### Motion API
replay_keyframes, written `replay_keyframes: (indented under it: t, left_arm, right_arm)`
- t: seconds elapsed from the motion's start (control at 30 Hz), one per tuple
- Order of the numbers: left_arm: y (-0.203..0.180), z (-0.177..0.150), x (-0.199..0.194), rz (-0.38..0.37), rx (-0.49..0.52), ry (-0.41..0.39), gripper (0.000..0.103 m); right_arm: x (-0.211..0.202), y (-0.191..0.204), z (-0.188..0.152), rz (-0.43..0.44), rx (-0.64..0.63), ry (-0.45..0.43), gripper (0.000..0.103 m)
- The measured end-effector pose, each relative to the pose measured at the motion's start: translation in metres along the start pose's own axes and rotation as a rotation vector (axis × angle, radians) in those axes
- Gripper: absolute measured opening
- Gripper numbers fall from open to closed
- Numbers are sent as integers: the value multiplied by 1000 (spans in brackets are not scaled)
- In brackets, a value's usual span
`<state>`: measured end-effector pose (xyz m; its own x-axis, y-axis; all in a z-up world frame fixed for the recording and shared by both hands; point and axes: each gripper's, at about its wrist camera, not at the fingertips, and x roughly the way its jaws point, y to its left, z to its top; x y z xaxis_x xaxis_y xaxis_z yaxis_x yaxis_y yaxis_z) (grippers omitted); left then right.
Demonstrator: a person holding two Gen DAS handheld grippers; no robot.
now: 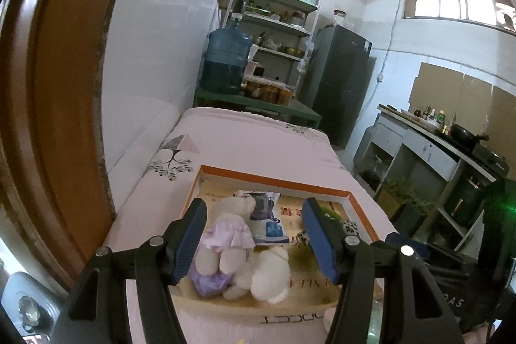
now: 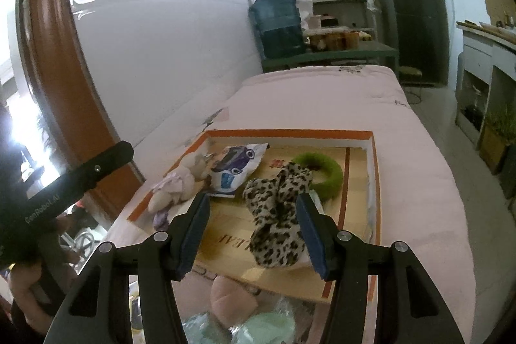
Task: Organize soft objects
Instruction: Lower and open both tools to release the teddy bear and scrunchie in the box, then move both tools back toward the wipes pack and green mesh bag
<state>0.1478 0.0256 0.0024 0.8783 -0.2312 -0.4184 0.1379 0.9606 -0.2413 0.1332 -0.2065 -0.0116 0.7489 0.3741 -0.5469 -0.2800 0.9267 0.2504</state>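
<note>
A shallow box with an orange rim [image 1: 274,179] [image 2: 290,132] lies on the pink bed. Inside it lie a cream plush bear in a lilac dress [image 1: 225,234] [image 2: 180,182], a white plush [image 1: 271,276], a soft pack printed with a blue car [image 2: 237,166] [image 1: 266,215], a leopard-print soft piece [image 2: 277,215] and a green fuzzy ring [image 2: 325,171]. My left gripper [image 1: 254,215] hovers open over the bears, its pads clear of them. My right gripper [image 2: 253,205] hovers open over the leopard piece, which shows beside its right finger [image 2: 309,228].
A pink plush [image 2: 232,295] and mint-green soft things [image 2: 267,328] lie in front of the box. The white wall and a brown door frame [image 1: 58,118] run along the left. A water jug [image 1: 225,63], shelves and a fridge [image 1: 338,79] stand beyond the bed.
</note>
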Motion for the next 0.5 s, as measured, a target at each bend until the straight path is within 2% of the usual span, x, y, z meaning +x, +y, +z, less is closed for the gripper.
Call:
replay_keyframes:
  t: [0.5]
  left_arm:
    - [-2,-11,-35,-15,-17,4,61]
  right_arm:
    - [-34,20,-16,11,12,0,58]
